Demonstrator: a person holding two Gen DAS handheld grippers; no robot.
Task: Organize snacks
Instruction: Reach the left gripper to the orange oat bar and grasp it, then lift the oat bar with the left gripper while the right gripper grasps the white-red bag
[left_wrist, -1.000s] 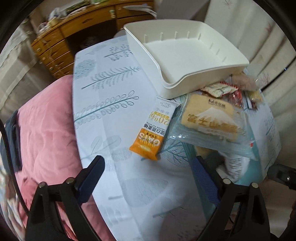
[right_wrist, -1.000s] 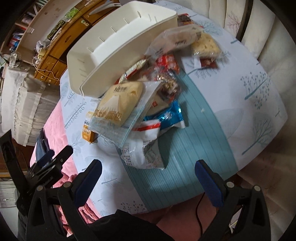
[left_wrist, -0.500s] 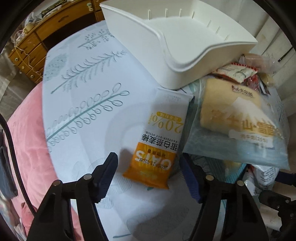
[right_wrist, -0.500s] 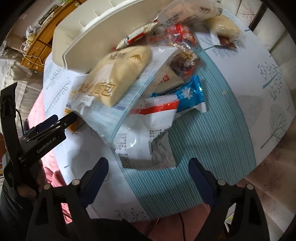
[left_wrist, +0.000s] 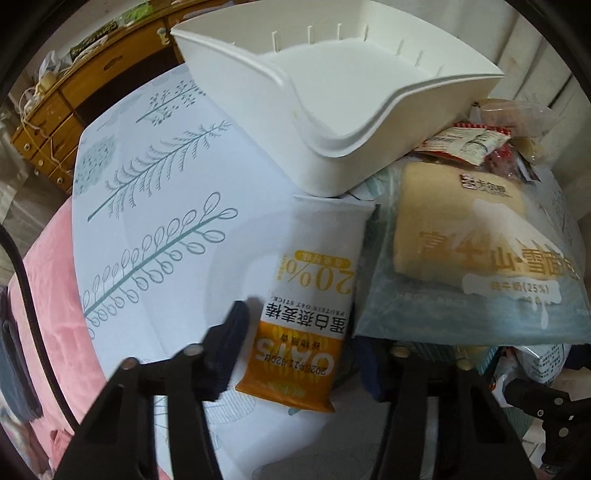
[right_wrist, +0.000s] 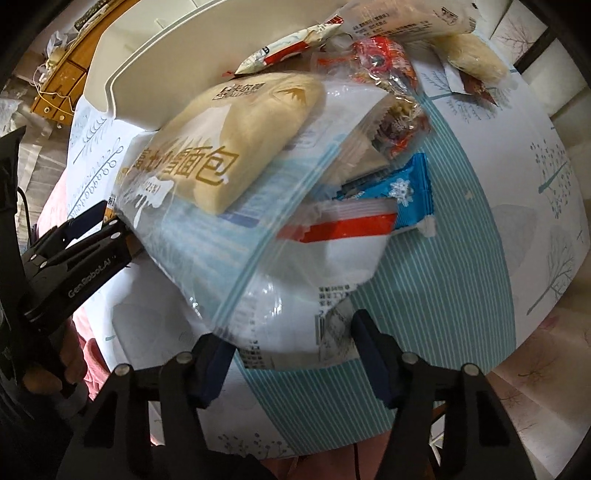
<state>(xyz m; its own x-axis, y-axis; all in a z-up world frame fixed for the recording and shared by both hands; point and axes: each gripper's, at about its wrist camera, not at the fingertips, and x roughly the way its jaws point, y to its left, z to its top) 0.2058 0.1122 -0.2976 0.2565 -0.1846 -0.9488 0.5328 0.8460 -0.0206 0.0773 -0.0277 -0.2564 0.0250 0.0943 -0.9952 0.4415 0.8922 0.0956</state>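
An orange and white oat bar packet (left_wrist: 308, 314) lies flat on the table. My left gripper (left_wrist: 299, 360) is open, its jaws on either side of the packet's near end. A bagged bread loaf (left_wrist: 465, 243) lies right of it, also in the right wrist view (right_wrist: 229, 147). An empty white bin (left_wrist: 343, 96) stands behind them. My right gripper (right_wrist: 291, 363) is open, its jaws on either side of a white and red snack bag (right_wrist: 314, 291). A blue snowflake packet (right_wrist: 402, 192) and red wrapped snacks (right_wrist: 384, 62) lie in the pile.
The round table (left_wrist: 155, 206) has a leaf-print cloth, with a striped teal patch (right_wrist: 443, 277) under the pile. A pink bedspread (left_wrist: 48, 295) lies left of the table. A wooden drawer unit (left_wrist: 62, 107) stands behind. The left gripper (right_wrist: 74, 254) shows at the right wrist view's left.
Both grippers have moved in closer and lower toward the snacks. The left jaws now straddle the oat bar packet and the right jaws straddle the white and red bag.
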